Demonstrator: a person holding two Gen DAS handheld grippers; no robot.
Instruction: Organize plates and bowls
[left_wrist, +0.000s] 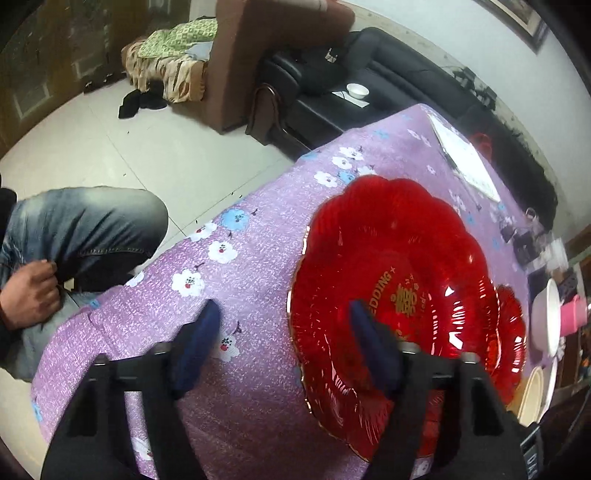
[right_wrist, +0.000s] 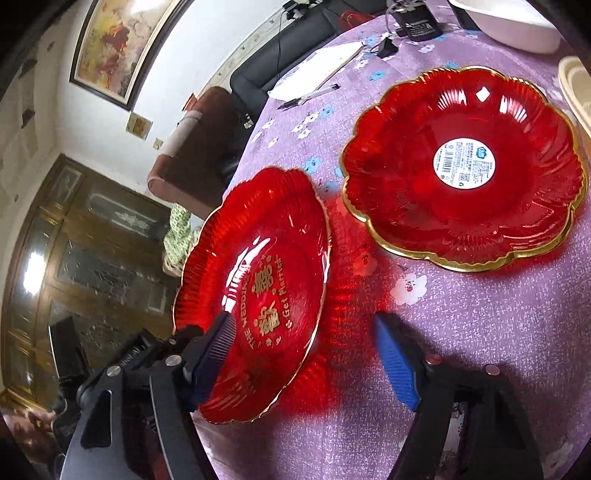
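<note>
Handling notes, largest item first.

1. Worktop (right_wrist: 480, 332): covered w/ a purple floral cloth. The cloth is soft and may drag or bunch if a plate is slid, so lift rather than push.

2. Lettered red plate (right_wrist: 266, 266): sits near the worktop edge, next to the sticker plate. Looks like thin, stiff, glossy moulded plastic or glass, so likely light but slippery, and the scalloped gold rim could chip or crack. Take hold at the rim, one pad above and one below. Avoid the smooth centre. Contents: none, gold lettering only. In the right wrist view one side appears raised off the cloth, but this cannot be confirmed.

3. Sticker plate (right_wrist: 424, 206): same pattern, lying flat on the cloth and apart from the lettered plate. Contents: none, except a round white label at centre.

4. White bowl (right_wrist: 517, 26) and cream bowl (right_wrist: 576, 92): at the far side of the worktop, cut off by the frame. Contents cannot be told.

5. Left gripper (left_wrist: 284, 306): fingers (left_wrist: 195, 350) approx. half open, straddling the lettered plate's rim, one over the plate and one over the cloth. No visible clamp.

6. Right gripper (right_wrist: 304, 317): fingers fairly wide. One is at the same plate's rim, the other over bare cloth. Nothing gripped.
</note>
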